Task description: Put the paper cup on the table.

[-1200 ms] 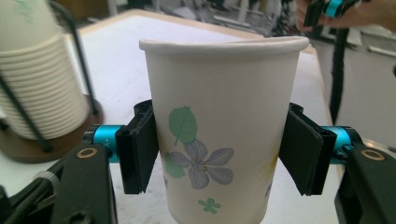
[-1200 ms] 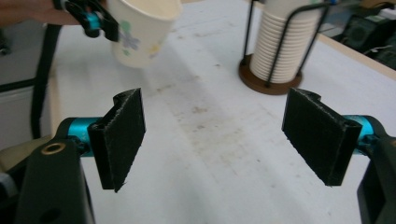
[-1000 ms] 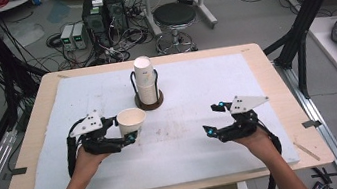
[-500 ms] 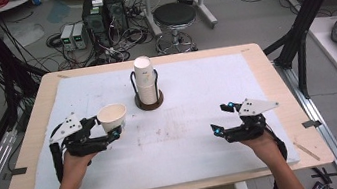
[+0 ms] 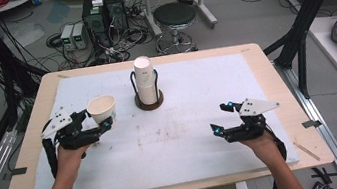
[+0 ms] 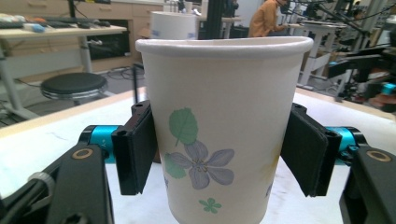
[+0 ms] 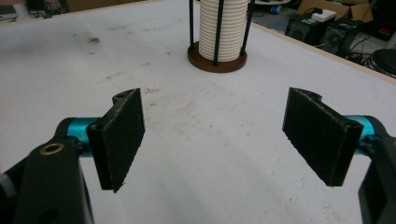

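L gripper pinches white flower-print paper cup, jaws just easing; R gripper spread. Placing step; next: let go, back off at 9 o'clock.

Paper cup base below frame

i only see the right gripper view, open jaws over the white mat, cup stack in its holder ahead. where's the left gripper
observer: The left gripper is over the left side of the wooden table, with a white paper cup printed with a blue flower between its jaws.
operator: gripped or loose
observer: Both black pads touch the cup's sides, though the jaws have just been opening a little.
operator: cup upright?
observer: Yes, upright, with its open mouth facing up.
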`<state>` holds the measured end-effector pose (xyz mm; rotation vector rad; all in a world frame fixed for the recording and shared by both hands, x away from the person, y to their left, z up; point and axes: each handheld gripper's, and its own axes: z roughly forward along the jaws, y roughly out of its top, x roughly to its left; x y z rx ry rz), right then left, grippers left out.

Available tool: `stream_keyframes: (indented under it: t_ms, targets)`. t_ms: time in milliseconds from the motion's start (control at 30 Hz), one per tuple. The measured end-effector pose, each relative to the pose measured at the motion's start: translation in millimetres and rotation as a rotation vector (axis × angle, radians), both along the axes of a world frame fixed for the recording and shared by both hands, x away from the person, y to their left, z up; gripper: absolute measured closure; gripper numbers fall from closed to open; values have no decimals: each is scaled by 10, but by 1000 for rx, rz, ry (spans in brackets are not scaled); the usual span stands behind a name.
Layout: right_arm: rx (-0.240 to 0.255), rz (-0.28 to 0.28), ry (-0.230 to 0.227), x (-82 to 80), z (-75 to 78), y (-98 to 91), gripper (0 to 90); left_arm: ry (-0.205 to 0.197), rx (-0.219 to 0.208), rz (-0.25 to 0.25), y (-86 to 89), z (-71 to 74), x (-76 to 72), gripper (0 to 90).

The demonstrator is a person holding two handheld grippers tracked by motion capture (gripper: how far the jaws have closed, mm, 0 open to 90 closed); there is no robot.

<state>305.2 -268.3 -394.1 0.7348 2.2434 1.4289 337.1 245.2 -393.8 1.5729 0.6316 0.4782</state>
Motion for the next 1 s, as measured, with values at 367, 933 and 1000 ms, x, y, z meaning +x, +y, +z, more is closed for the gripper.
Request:
stream_keyframes:
  t_ms: [367,933,1000]
  targets:
    - [-1,3,4,-22,-35,-6,214,41,-16,91,124,-185,253,324]
    - [3,-2,12,-22,-51,-10,214,210,84,143,100,-446,475,327]
    - [3,-2,9,-21,-51,-11,214,219,90,143,96,-460,483,327]
